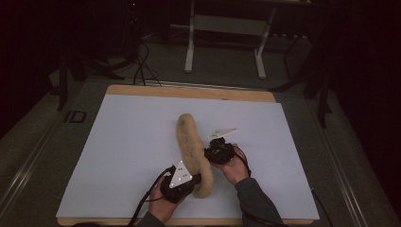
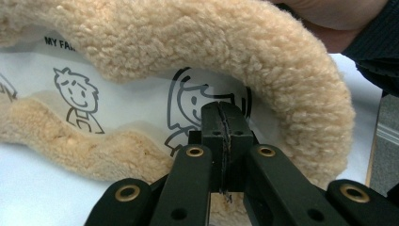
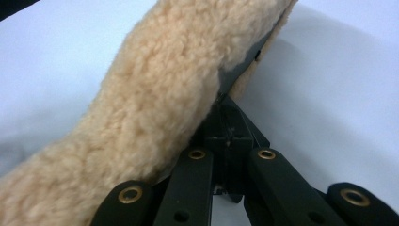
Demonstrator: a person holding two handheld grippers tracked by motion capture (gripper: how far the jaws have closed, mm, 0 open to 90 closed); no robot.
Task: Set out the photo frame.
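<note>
A long tan fleece piece [image 1: 188, 135] lies curved on the white table sheet [image 1: 132, 142]. In the left gripper view its fluffy rim [image 2: 263, 52] arches over a white inner lining [image 2: 141, 101] printed with cartoon figures. My left gripper [image 1: 195, 179] is at its near end, and the jaws [image 2: 221, 117] are pressed together on the lining's edge. My right gripper [image 1: 207, 152] is at the piece's right side, halfway along. Its jaws [image 3: 227, 120] are shut on the lower edge of the fleece [image 3: 155, 122], where a dark backing shows.
The white sheet covers a wooden tabletop [image 1: 189, 91], with bare room left and right of the fleece. Beyond the table's far edge stand a white table frame [image 1: 227, 38] and dark cables [image 1: 142, 66] on the floor.
</note>
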